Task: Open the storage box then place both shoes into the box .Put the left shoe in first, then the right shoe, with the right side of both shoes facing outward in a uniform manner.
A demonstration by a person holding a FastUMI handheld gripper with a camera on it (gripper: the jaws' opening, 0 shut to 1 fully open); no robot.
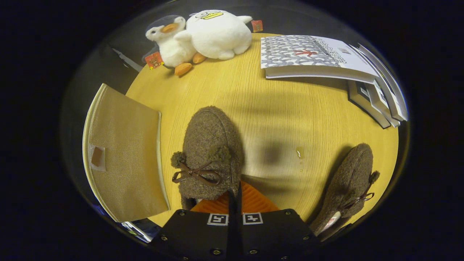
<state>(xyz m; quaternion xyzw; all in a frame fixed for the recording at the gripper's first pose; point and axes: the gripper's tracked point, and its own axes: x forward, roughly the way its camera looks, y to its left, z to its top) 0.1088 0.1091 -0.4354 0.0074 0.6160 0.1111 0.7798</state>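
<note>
gripper [235, 195] fingers pressed together on heel rim of near brown fleece shoe [210, 152], toe pointing away over round wooden table [275, 108]. second shoe [349, 181] lies off to right, apart. storage box lid [123, 159] stands open at left, box interior mostly hidden. judge step: carrying first shoe. next move: lift, swing left over box, lower in with right side outward. plush penguins [203, 36] and books [326, 58] beyond, out of path.

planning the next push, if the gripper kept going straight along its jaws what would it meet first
The gripper seems shut on the heel of the near brown shoe, so that shoe is first. Beyond its toe lies bare table, then the plush toys; depth is unclear.
</note>
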